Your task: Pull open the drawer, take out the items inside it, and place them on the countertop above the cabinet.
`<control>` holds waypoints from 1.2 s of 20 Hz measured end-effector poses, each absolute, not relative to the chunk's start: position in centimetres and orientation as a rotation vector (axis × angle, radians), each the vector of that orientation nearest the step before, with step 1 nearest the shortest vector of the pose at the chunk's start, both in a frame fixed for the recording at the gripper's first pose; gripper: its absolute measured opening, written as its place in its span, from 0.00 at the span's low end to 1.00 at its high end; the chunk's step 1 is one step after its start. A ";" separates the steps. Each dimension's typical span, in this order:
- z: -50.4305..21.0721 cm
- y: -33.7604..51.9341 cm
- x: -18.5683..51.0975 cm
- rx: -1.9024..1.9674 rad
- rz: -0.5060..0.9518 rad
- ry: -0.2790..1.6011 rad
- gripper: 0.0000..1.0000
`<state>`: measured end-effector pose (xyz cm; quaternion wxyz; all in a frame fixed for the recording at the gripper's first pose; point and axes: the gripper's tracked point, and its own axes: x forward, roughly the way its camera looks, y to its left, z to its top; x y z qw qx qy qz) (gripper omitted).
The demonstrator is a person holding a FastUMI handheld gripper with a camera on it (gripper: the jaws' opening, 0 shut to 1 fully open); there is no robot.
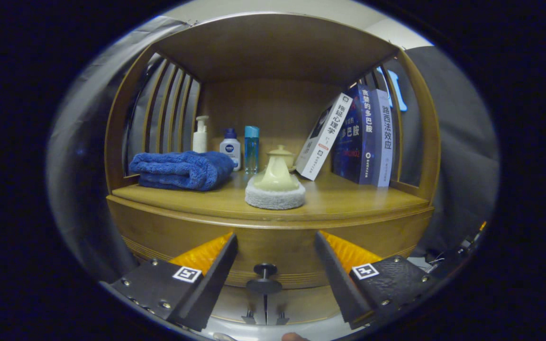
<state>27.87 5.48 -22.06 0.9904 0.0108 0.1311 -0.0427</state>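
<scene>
The tongs point(275, 246) stand apart, empty, straddling the dark knob point(264, 279) of the closed wooden drawer point(273, 248). Above, on the surface point(349, 199), sit a cream teapot point(277, 174) on a white pad point(275, 199), a folded blue towel point(182, 169), bottles and leaning books point(358, 137).

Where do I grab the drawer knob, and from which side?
Grip the drawer knob by its thin stem, just behind the round cap, coming straight in from the front. The cap is wider than the stem, so closed fingers should catch behind it on the pull. The gripper is open, its fingers either side of the knob, the drawer front still shut.
</scene>
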 end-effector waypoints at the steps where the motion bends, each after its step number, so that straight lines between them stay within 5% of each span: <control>1: -22.1 5.4 27.8 0.010 -0.083 0.264 1.00; 11: -15.4 4.1 24.5 0.042 -0.052 0.173 0.99; 24: -5.6 0.8 10.4 0.006 -0.068 0.048 0.99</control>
